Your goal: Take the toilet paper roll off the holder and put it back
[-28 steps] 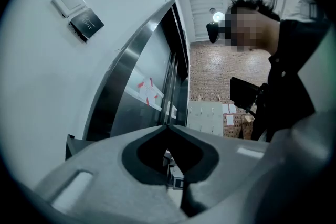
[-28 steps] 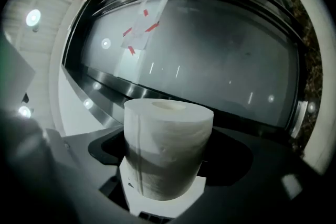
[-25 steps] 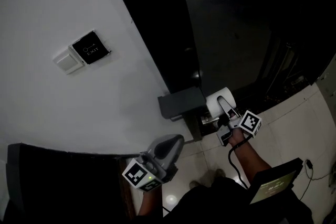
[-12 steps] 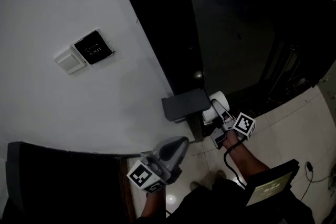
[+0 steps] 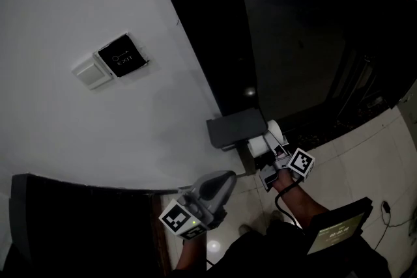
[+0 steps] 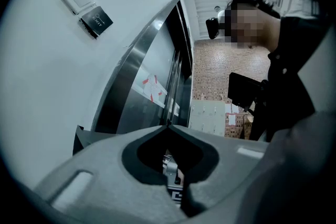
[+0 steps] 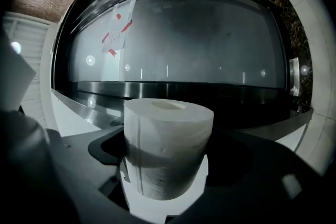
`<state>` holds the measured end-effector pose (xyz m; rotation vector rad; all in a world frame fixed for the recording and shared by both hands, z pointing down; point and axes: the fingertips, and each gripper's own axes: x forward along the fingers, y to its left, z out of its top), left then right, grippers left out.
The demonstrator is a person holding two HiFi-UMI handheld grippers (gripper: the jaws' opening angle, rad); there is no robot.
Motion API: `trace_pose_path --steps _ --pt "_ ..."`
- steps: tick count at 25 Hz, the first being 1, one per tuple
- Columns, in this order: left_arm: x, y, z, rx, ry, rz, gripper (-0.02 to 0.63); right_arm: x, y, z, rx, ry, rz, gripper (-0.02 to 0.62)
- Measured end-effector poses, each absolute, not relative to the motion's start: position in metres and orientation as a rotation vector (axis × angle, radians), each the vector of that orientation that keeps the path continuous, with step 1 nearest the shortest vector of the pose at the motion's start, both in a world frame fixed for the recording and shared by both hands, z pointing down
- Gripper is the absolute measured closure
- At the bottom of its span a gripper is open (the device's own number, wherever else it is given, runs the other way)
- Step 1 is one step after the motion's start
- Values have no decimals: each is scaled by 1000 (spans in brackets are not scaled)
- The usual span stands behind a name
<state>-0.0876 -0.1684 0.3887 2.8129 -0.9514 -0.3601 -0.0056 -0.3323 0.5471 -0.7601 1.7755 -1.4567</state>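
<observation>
- Toilet paper roll (image 7: 168,147): clamped upright between the jaws of the right gripper (image 5: 273,156), just right of the dark wall holder (image 5: 234,129). Whether it is seated on the holder cannot be told.
- Left gripper (image 6: 168,126): jaws together, empty, nearer and to the left.
- Risk: the soft roll could crush or slip if it meets the holder misaligned.

1. Holds the left gripper (image 5: 223,178) low and close to the body, pointing forward, with its jaws pressed together at the tips and nothing between them.
2. Extends the right gripper (image 5: 272,152) further ahead on a bare forearm (image 5: 305,200), with its jaws closed on the toilet paper roll (image 7: 167,152).
</observation>
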Motion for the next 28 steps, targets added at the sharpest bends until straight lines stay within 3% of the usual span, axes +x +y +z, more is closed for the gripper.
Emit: trace_pose_path --steps 15,28 --pt "-108 -162 390 2804 -970 -350 606 -88 -302 542 -624 1882 -1481 143" --pt "-114 -166 398 2788 -955 -344 606 -89 -294 544 -616 1922 -1469 138"
